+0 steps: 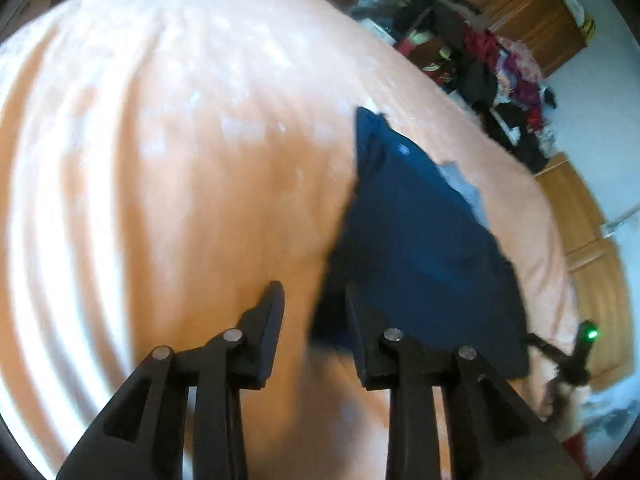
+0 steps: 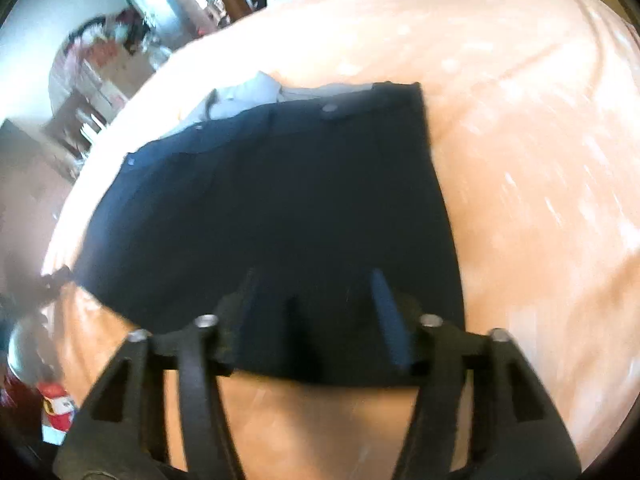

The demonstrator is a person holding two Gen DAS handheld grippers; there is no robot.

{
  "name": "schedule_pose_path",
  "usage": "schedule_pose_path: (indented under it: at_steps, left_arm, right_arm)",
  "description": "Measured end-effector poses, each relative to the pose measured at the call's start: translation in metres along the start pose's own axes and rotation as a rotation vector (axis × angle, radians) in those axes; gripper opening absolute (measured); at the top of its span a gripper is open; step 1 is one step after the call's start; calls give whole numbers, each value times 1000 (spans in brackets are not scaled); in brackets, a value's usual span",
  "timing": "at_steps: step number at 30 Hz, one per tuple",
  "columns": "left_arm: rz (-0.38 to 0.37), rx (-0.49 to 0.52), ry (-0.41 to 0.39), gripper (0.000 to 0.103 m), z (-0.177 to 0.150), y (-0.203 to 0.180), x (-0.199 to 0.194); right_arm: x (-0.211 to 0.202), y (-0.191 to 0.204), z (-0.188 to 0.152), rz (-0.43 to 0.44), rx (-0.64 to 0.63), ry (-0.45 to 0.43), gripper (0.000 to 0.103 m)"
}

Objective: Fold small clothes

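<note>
1. The left gripper (image 1: pixel 314 304) points forward and down over an orange bedspread (image 1: pixel 160 160). Its two black fingers stand apart with nothing between them.
2. A navy garment (image 1: pixel 420 248) lies on the bedspread just ahead and to the right of the left gripper. The gripper's right finger (image 1: pixel 360 336) overlaps the cloth's near edge (contact cannot be told through the blur).
3. A pale grey lining (image 1: pixel 464 188) shows at the garment's far right edge.
4. The right gripper (image 2: pixel 316 300) tilts down over the garment (image 2: pixel 280 200), which spreads directly ahead of it. Its fingers are spread wide and the near hem lies between them; neither finger presses the cloth.
5. Studs (image 2: pixel 330 109) dot the garment's far edge.
6. A clutter of clothes (image 1: pixel 508 76) sits beyond the bed, far right of the left gripper.
</note>
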State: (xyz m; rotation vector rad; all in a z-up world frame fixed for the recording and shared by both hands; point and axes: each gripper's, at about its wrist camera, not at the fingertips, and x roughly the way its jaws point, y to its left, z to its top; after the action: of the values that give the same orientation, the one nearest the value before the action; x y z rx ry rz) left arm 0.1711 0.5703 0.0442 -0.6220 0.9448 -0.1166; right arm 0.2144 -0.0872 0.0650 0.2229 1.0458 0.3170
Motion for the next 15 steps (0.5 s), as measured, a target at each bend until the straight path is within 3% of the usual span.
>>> schedule_pose_path:
  at_steps: [1, 3, 5, 9, 15]
  left_arm:
    - [-45, 13, 7, 31, -12, -11, -3]
    - [-156, -9, 26, 41, -32, -25, -3]
    - [-190, -70, 22, 51, -40, -21, 9]
    - [-174, -210, -57, 51, -38, -6, 30]
    - [-113, -250, -199, 48, -19, -6, 44]
  right_arm:
    - [-5, 4, -8, 4, 8, -6, 65]
    - [-11, 9, -29, 35, 30, -4, 69]
    - [-11, 18, -44, 58, 46, 5, 69]
    - [-3, 39, -54, 93, 70, 31, 69]
    - [-13, 80, -31, 112, -19, 13, 70]
